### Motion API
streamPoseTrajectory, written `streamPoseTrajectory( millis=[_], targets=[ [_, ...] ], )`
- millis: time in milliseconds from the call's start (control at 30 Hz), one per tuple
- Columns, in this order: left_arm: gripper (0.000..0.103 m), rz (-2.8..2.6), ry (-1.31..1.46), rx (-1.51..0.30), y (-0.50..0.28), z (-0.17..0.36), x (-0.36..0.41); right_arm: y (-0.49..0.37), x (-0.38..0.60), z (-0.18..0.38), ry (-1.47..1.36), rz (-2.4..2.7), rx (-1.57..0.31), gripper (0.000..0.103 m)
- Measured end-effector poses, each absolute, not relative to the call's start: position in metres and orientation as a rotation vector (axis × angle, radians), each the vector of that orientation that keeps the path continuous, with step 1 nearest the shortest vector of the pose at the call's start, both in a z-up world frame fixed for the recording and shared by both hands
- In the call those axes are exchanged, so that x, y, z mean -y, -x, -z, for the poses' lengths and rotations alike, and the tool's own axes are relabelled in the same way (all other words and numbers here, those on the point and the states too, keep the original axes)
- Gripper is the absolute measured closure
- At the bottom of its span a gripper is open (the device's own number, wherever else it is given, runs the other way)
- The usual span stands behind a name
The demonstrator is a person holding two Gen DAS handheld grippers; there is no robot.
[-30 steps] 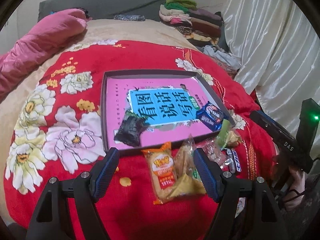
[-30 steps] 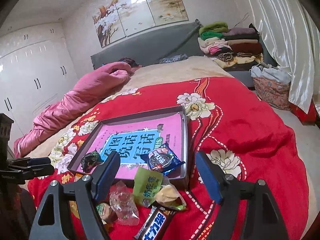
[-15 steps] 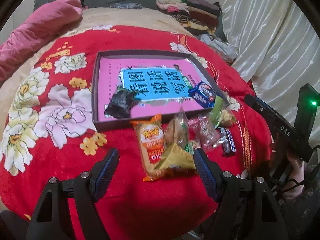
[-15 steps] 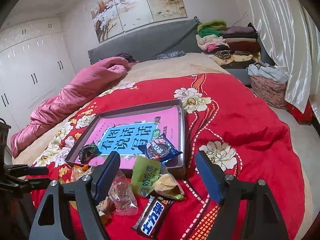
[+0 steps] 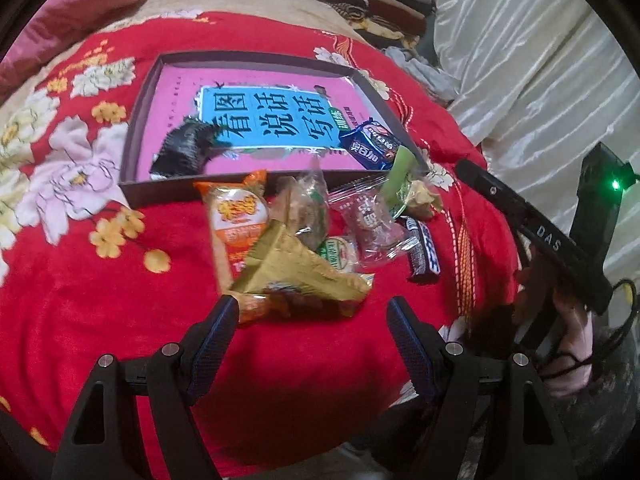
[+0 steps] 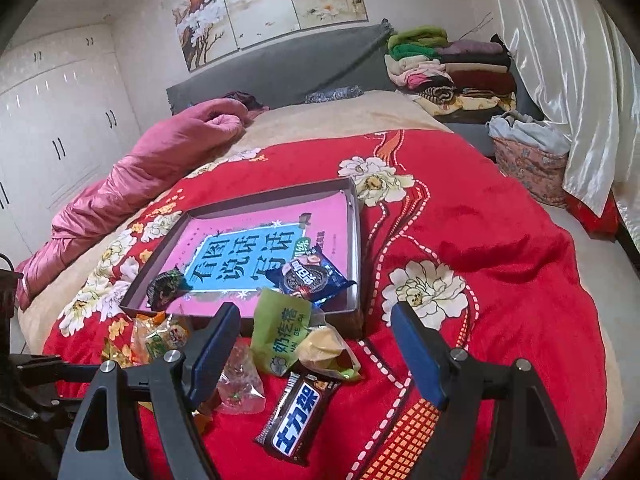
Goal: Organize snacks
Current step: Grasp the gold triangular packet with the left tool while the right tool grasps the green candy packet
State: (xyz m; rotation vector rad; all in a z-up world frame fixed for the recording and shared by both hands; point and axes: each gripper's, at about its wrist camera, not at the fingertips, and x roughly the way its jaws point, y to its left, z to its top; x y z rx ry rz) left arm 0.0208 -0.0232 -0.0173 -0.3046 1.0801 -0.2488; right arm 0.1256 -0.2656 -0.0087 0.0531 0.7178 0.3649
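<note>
A shallow dark box [image 5: 256, 58] [image 6: 357, 240] with a pink and blue printed bottom lies on the red flowered bedspread. Inside it are a black packet [image 5: 184, 150] [image 6: 164, 288] and a blue cookie packet [image 5: 370, 146] [image 6: 310, 274]. In front of the box lies a heap of snacks: an orange packet [image 5: 236, 220], a gold packet [image 5: 296, 268], clear-wrapped sweets [image 5: 368, 220], a green packet [image 6: 280, 328] and a dark chocolate bar [image 6: 298, 416] [image 5: 422, 248]. My left gripper [image 5: 312, 316] is open just before the gold packet. My right gripper [image 6: 316, 324] is open above the green packet.
A pink quilt [image 6: 132, 188] lies along the bed's left side. Folded clothes [image 6: 448, 68] are stacked at the head of the bed. White curtains [image 6: 560, 60] hang on the right, with a basket [image 6: 528, 160] below them. In the left wrist view the other hand-held gripper [image 5: 560, 240] shows at the right.
My left gripper has come down and closer to the snack heap, so the gold and orange packets now lie just ahead of its open fingers. The right gripper has barely moved.
</note>
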Motion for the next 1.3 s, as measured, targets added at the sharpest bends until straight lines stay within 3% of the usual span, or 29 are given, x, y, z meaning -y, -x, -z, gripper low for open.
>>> streamPoseTrajectory(
  millis=[200, 600, 867, 1033, 1300],
  targets=[
    [0.027, 0.193, 0.339, -1.079, -0.034, 0.023, 0.029, -0.132, 0.267, 0.019, -0.024, -0.331, -0.769, 0.026],
    [0.056, 0.170, 0.391, -1.106, -0.048, 0.033, 0.024, -0.160, 0.266, 0.057, -0.012, -0.371, -0.959, 0.026],
    [0.065, 0.184, 0.415, -1.107, -0.050, 0.035, 0.023, -0.171, 0.247, 0.073, 0.057, -0.442, -0.994, 0.026],
    [0.078, 0.196, 0.434, -1.110, -0.050, 0.038, 0.021, -0.169, 0.242, 0.075, 0.049, -0.515, -0.997, 0.058],
    [0.085, 0.225, 0.485, -1.099, -0.049, 0.037, 0.011, -0.157, 0.249, 0.058, 0.031, -0.513, -0.938, 0.066]
  ],
)
